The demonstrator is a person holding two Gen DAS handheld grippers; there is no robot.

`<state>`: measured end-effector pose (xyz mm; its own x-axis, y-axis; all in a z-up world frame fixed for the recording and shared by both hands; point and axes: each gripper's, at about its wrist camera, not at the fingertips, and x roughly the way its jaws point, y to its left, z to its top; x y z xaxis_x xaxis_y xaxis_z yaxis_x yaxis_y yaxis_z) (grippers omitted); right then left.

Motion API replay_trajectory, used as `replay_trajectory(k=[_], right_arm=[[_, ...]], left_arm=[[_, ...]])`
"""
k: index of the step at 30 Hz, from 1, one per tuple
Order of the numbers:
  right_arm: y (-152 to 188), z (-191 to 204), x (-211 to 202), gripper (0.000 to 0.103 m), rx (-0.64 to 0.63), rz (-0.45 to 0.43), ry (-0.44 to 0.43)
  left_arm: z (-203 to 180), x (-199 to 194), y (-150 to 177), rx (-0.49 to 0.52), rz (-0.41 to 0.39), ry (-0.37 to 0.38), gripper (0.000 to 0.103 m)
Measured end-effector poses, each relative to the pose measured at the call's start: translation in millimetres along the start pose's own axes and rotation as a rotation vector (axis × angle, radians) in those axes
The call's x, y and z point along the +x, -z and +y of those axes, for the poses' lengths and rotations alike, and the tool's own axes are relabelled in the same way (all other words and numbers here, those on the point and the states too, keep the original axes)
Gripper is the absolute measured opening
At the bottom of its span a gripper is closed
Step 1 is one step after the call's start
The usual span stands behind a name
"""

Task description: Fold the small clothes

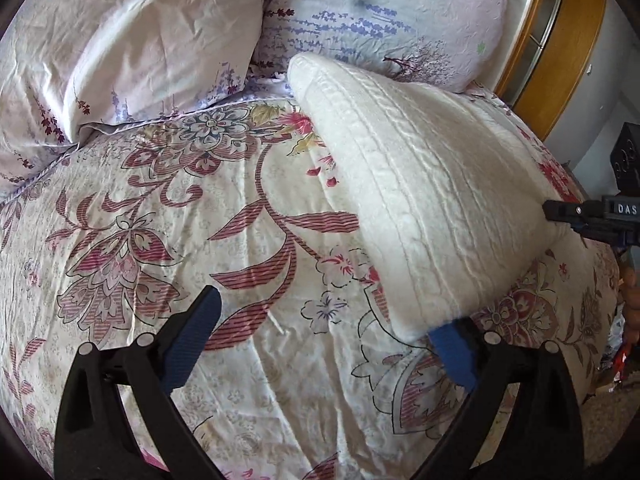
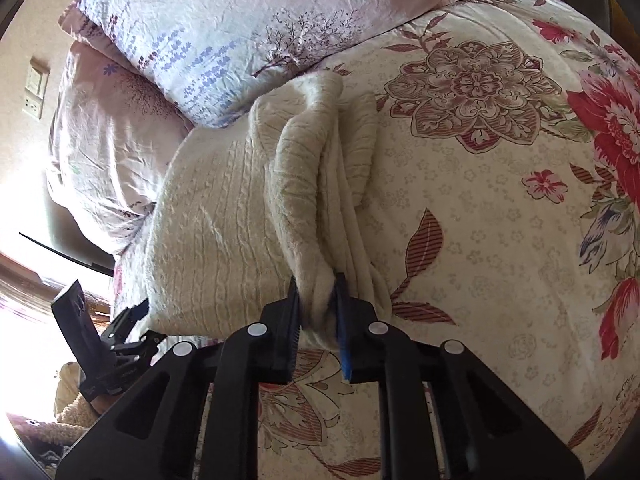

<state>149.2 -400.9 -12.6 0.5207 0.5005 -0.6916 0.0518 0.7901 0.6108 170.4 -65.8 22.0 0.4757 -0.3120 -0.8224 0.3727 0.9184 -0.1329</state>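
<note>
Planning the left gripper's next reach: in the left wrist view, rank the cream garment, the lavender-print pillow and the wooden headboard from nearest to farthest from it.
1. Cream garment: its near corner lies at the right finger of the left gripper.
2. Lavender-print pillow: behind the garment, top centre.
3. Wooden headboard: beyond the pillow, top right.

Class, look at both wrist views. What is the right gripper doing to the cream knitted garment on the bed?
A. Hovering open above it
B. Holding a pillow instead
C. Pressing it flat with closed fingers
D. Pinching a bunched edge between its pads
D: in the right wrist view the right gripper has its jaws closed on a bunched edge of the cream knitted garment, which lies on the floral bedspread.
</note>
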Motion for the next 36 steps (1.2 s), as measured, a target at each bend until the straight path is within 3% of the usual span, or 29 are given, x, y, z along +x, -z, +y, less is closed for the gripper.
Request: replay_trajectory(k=[2,3,7,11,13,15,16,17,20,23,25,27,28,32,36], right_arm=[[-9.7,-1.6,-14.9,0.042,0.023,-0.049,-0.018],[-17.5,-1.2,-21.7,0.046,0.031,-0.082,-0.025],[-60.1,-1.5,-19.9,0.047,0.094,-0.121,-0.042],[-101.1,-0.8,8.9,0.047,0.168,-0.092,-0.079],[-112.9,4.6,24.5,0.047,0.157,-0.074,-0.041],[-119.5,5.8,41.7,0.038,0.151,-0.021,-0.024],[-121.0,6.5,49.7,0.007,0.144,0.008,-0.030],[-120.9,8.9,52.9,0.008,0.127,0.014,-0.024],[-118.4,19.5,33.6,0.007,0.075,-0.092,-0.008],[-119.0,10.5,21.3,0.007,0.110,-0.144,0.032],[-118.8,-2.5,33.2,0.007,0.128,-0.093,0.099],[-117.2,-15.7,49.5,0.008,0.161,-0.021,0.111],[-115.7,-17.9,47.5,0.011,0.173,-0.030,0.106],[-116.4,-3.7,15.5,0.038,0.134,-0.121,0.090],[-99.7,38.3,-13.8,0.038,-0.066,-0.206,0.048]], left_arm=[[4.6,-14.0,3.0,0.004,-0.021,0.043,0.099],[8.0,-19.9,4.6,-0.003,-0.027,0.068,0.099],[25.6,-35.4,3.8,-0.088,-0.069,0.118,0.099],[36.1,-33.1,-8.8,-0.167,-0.082,0.075,0.099],[39.2,-32.9,-12.4,-0.177,-0.086,0.048,0.099],[40.9,-31.9,-13.2,-0.180,-0.082,0.036,0.099],[41.3,-30.5,-13.6,-0.180,-0.077,0.027,0.099],[42.0,-29.1,-13.6,-0.180,-0.072,0.020,0.099],[45.6,-25.7,-13.4,-0.188,-0.064,0.012,0.099],[48.4,-22.5,-13.9,-0.194,-0.060,0.013,0.099],[48.5,-19.2,-15.5,-0.190,-0.055,0.016,0.099],[47.8,-16.9,-19.1,-0.180,-0.052,0.018,0.099],[47.2,-17.5,-21.4,-0.174,-0.055,0.017,0.099],[43.7,-24.5,-41.1,-0.132,-0.111,0.018,0.099],[27.4,-27.7,-80.1,-0.051,-0.198,0.027,0.099]])
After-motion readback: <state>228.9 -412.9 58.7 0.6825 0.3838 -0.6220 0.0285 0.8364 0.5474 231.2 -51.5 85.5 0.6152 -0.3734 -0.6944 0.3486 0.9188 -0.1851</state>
